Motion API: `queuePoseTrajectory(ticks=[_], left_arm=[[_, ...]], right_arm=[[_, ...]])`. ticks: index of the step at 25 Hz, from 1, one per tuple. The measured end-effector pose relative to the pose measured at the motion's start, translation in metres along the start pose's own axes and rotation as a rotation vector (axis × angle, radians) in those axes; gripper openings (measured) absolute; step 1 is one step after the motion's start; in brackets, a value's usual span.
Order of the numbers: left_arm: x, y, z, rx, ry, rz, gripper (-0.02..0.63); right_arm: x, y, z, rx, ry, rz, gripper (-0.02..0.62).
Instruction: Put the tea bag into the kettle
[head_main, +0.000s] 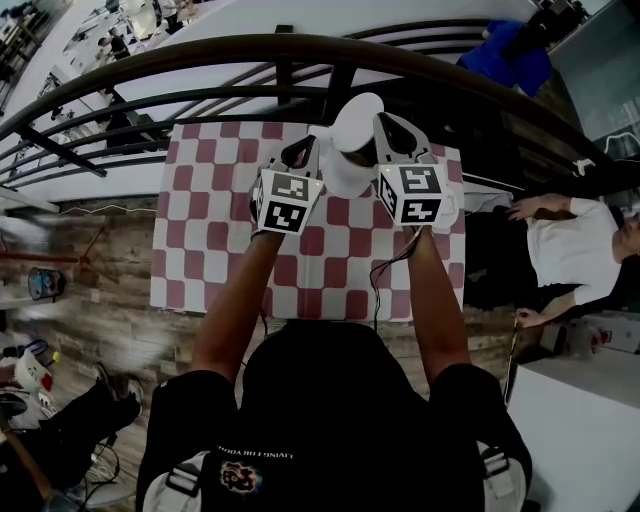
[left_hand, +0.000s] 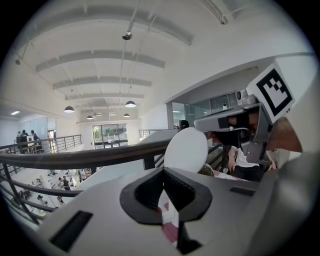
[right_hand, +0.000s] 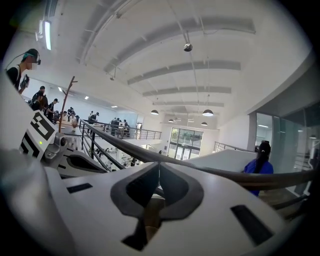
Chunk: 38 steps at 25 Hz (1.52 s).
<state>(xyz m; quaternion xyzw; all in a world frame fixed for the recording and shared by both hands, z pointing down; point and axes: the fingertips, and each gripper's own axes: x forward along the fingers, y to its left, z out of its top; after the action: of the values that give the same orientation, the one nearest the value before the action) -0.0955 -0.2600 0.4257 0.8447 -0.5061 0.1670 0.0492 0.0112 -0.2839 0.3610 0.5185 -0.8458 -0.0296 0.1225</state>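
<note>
Tool L (left_hand: 162, 172), tool R (right_hand: 158, 167) closed.

Red/wht chk'd table (head_main: 200, 250), dark railing (head_main: 200, 60), bystander in white tee (head_main: 565, 245)

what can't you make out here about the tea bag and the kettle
- Tea bag: no view shows it clearly; right gripper view has only a blurred tan patch under the shut right gripper.
- Kettle inside: head view, hidden by its raised lid and both grippers.
- Kettle body: left gripper view, covered by the left gripper.
</note>
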Motion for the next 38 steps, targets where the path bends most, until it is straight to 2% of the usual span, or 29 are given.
queuePoseTrajectory(ticks=[14,21,29,38], left_arm=[[0.016,-0.021,-0.007,-0.019,0.014,-0.039,0.003],[0.019,-0.021,-0.012,-0.027,0.025,-0.038,0.003],[0.023,-0.026,-0.017,-0.030,0.034,-0.044,0.003],[0.027,-0.028,-0.024,-0.036,0.046,-0.043,0.003]], right_arm=[[-0.016,-0.026,-0.042,0.087,0.038,-0.067,0.015],[-0.019,-0.038,-0.082,0.146,0.114,-0.092,0.015],[-0.019,-0.040,-0.096,0.180,0.119,-0.087,0.015],[-0.015,-0.036,-0.134,0.230,0.198,-0.067,0.015]])
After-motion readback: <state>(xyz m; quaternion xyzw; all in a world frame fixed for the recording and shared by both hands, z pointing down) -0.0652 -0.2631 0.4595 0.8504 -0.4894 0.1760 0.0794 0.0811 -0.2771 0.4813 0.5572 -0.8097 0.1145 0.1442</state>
